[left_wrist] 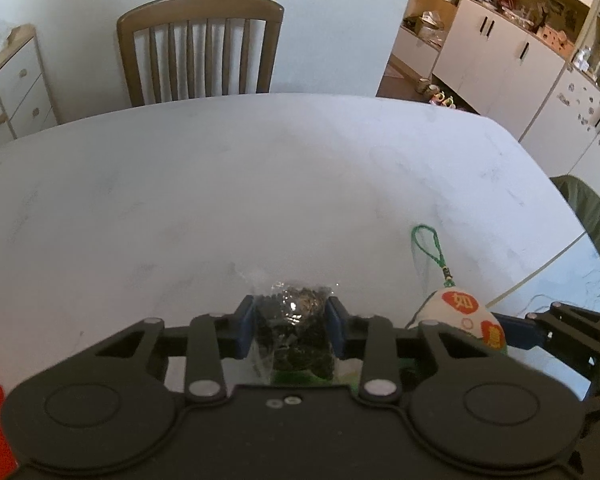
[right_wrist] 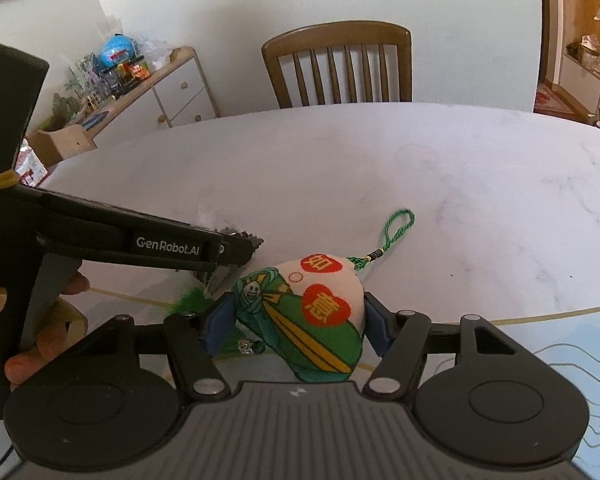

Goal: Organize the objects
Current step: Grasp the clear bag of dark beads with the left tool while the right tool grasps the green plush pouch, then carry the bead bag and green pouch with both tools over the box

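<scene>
Step in hand: we judge both pickups are at the grasp — nothing has left the pale marbled tabletop (left_wrist: 260, 184) yet.
Left gripper (left_wrist: 291, 326): closed tight, its blue pads squeezing a small clear plastic bag of dark, glittery bits (left_wrist: 294, 320) that fills the gap between them.
Right gripper (right_wrist: 298, 322): about half open, its pads against the flanks of a stuffed cloth charm, white and green with red patches (right_wrist: 320, 312).
Charm's place: on the table just right of the bag, its green cord loop (right_wrist: 396, 228) trailing away from us.
Next move: we'd lift both straight up — gently, since bag and charm are soft and may slip.
</scene>
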Available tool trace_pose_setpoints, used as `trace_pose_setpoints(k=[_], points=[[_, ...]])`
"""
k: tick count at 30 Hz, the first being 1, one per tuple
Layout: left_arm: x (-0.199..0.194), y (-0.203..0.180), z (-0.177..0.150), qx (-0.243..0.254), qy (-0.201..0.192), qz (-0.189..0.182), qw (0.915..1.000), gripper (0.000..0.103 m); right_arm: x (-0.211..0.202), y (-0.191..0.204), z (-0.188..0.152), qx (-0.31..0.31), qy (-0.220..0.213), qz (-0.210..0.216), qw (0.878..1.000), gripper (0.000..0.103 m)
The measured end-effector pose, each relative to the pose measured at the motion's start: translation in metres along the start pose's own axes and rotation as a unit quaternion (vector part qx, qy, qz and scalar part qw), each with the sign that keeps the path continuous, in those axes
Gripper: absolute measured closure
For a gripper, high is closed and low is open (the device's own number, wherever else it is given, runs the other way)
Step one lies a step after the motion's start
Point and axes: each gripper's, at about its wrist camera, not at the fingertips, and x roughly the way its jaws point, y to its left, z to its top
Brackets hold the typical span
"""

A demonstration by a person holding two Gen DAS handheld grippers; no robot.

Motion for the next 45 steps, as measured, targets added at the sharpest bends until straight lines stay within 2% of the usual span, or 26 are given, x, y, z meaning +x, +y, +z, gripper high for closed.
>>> trace_pose_setpoints(k=[8, 13, 18, 22, 26, 33, 45], points=[[-0.044, 0.000, -0.008, -0.016, -0.002, -0.014, 0.9998, 0.069, -0.045, 0.015, -0.004, -0.007, -0.014, 0.005, 1.000, 0.037], [-0.072, -0.004, -0.020, -0.027, -0.006, -0.036, 0.9990, 0.069, -0.078, 0.023, -0.010, -0.006, -0.013, 0.009, 1.000, 0.037], [-0.099, -0.008, -0.032, -0.025, 0.002, -0.030, 0.9993, 0.069, -0.111, 0.031, -0.018, 0.002, -0.013, 0.018, 1.000, 0.037], [-0.123, -0.006, -0.036, -0.018, -0.003, -0.034, 0.9993, 0.069, -0.139, 0.045, -0.021, -0.001, -0.020, 0.013, 1.000, 0.037], [-0.147, 0.002, -0.042, -0.011, 0.000, -0.053, 0.9985, 0.069, -0.164, 0.066, -0.023, -0.005, -0.033, -0.002, 0.999, 0.037], [-0.186, 0.028, -0.053, 0.009, 0.004, -0.076, 0.9971, 0.069, -0.198, 0.116, -0.022, -0.003, -0.054, -0.020, 0.998, 0.037], [-0.245, 0.112, -0.070, 0.005, -0.004, -0.062, 0.9980, 0.069, -0.203, 0.208, -0.005, -0.007, -0.067, -0.018, 0.998, 0.037]])
